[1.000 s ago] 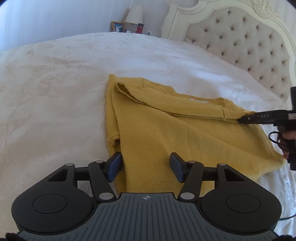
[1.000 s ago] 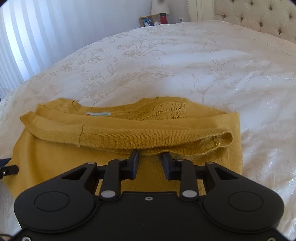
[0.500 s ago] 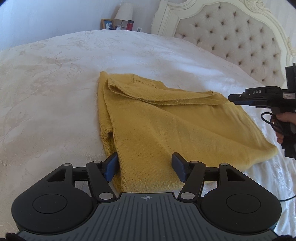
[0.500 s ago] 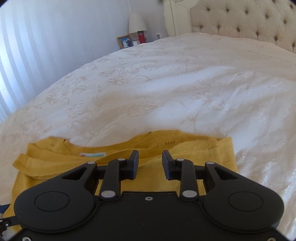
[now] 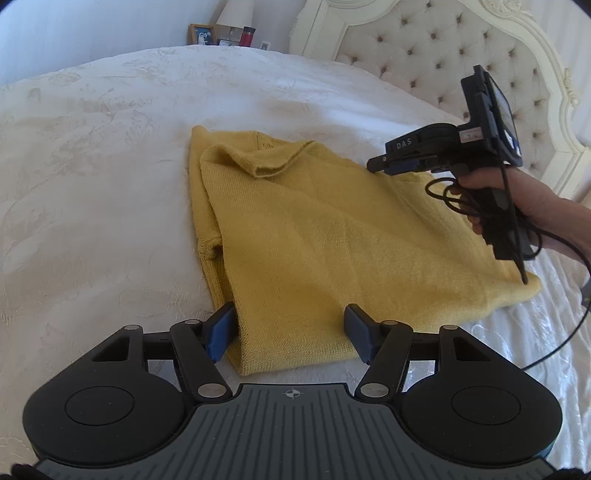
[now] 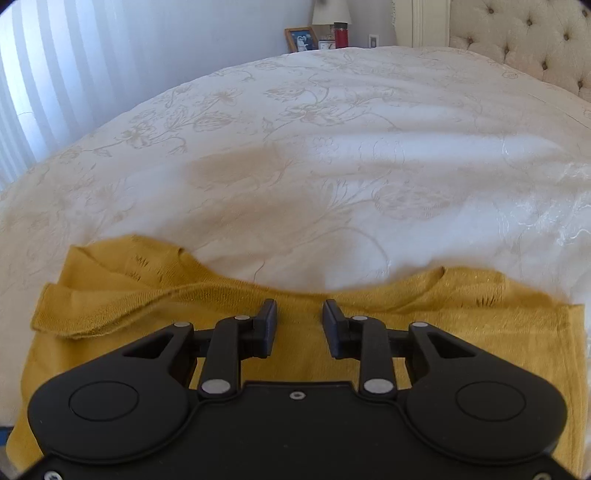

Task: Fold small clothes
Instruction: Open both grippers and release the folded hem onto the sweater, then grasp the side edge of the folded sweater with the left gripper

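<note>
A mustard-yellow knit sweater [image 5: 325, 236] lies flat on the white bedspread [image 5: 92, 177], with one sleeve folded across its upper part [image 5: 258, 162]. My left gripper [image 5: 290, 334] is open, its fingers either side of the sweater's near hem corner. My right gripper [image 6: 299, 325] is open and empty, held above the sweater's collar side [image 6: 295, 295]. In the left wrist view the right gripper [image 5: 384, 164] hovers above the sweater's far right side, held by a hand.
The tufted cream headboard [image 5: 443, 48] stands at the right. A nightstand with a lamp [image 5: 236, 14], a picture frame [image 5: 202, 35] and a red bottle [image 5: 248, 36] is beyond the bed. Floral bedspread surrounds the sweater [image 6: 332, 147].
My right gripper has let go of the folded sleeve and risen above the sweater, its jaws wider now. My left gripper stayed open at the hem and drew back slightly.
</note>
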`<state>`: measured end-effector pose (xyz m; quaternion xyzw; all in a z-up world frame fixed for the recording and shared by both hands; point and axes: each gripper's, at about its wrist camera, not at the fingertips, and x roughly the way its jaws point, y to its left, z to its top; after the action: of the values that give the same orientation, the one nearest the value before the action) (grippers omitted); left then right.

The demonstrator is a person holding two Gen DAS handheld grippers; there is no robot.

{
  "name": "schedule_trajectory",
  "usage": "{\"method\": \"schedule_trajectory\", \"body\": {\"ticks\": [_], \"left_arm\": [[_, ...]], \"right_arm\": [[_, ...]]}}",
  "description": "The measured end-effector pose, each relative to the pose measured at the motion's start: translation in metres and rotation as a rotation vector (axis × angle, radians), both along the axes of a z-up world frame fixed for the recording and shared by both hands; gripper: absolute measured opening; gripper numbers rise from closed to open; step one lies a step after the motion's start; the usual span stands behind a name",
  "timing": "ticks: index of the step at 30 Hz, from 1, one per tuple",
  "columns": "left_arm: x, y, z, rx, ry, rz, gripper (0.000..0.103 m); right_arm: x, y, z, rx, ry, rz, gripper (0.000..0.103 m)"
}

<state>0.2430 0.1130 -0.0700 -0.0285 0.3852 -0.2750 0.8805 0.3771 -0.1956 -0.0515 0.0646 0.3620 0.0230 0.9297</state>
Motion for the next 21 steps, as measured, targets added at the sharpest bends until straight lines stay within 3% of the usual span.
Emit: {"method": "schedule_trajectory", "body": {"ticks": [4,6,9,17,21], "left_arm": [[-0.002,0.001,0.0,-0.004,-0.002,-0.003,0.061],[-0.003,0.001,0.0,-0.005,-0.007,-0.004,0.061],[-0.005,0.001,0.001,-0.017,-0.02,-0.009,0.061],[-0.012,-0.004,0.006,-0.067,-0.094,-0.034,0.061],[-0.013,-0.011,0.004,-0.071,-0.101,-0.064,0.061]], "right_arm": [[-0.008,-0.014,0.009,0.063,-0.048,-0.024,0.04],[-0.023,-0.019,0.014,0.086,-0.06,0.003,0.048],[-0.054,-0.035,0.02,0.064,-0.085,0.026,0.057],[-0.108,-0.113,0.007,0.03,-0.076,-0.115,0.063],[-0.118,-0.134,0.001,0.002,-0.09,-0.131,0.064]]}}
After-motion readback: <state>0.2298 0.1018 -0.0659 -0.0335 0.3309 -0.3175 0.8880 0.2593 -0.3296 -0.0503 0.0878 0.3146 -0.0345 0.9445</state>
